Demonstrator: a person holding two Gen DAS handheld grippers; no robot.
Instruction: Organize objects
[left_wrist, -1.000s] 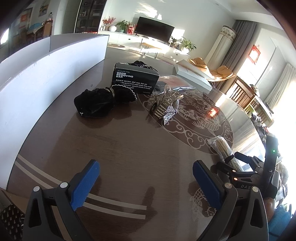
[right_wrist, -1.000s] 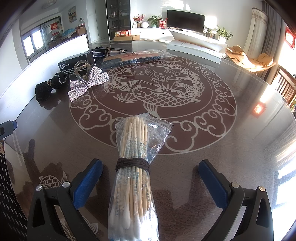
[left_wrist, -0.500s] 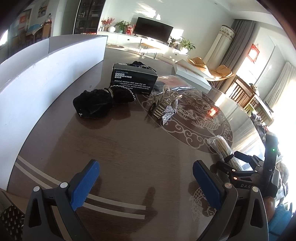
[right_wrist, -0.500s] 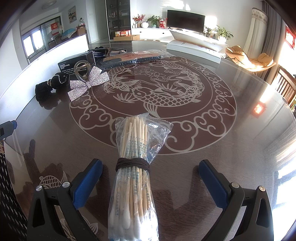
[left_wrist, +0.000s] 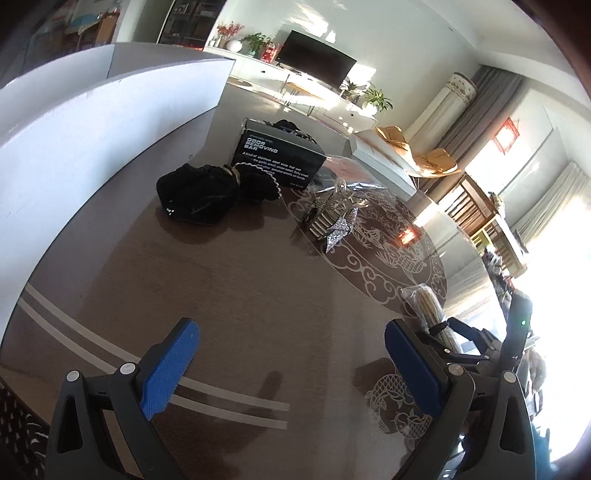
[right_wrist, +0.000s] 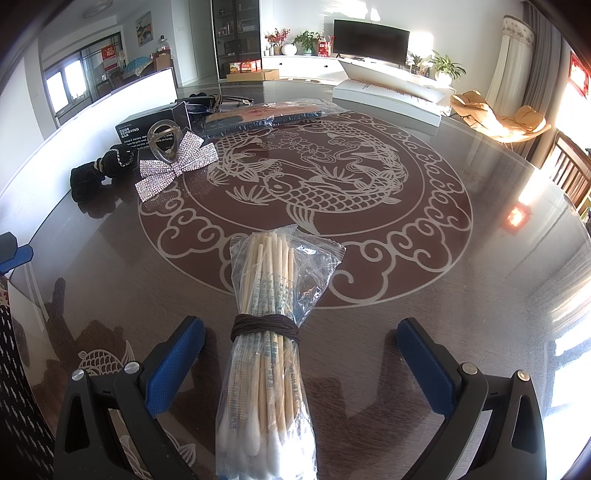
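Observation:
A plastic-wrapped bundle of long cotton swabs (right_wrist: 267, 332), tied with a dark band, lies on the glass table between the fingers of my open right gripper (right_wrist: 301, 354); the bundle (left_wrist: 428, 306) also shows at the right of the left wrist view. My left gripper (left_wrist: 291, 358) is open over bare table near the front edge. Farther off lie a black fabric scrunchie (left_wrist: 201, 195) (right_wrist: 96, 173), a rhinestone bow hair clip (left_wrist: 334, 221) (right_wrist: 175, 166) and a black "odor removing bar" box (left_wrist: 279, 158) (right_wrist: 151, 125).
A flat plastic-wrapped dark item (right_wrist: 258, 116) and a white flat box (right_wrist: 388, 98) sit at the table's far side. A white panel (left_wrist: 92, 122) runs along the left edge. The table's (right_wrist: 480, 280) wide patterned centre lies between the objects.
The left wrist view has shifted slightly, so the scrunchie, box and bow clip sit a little higher and to the left. The right gripper and swab bundle have not moved.

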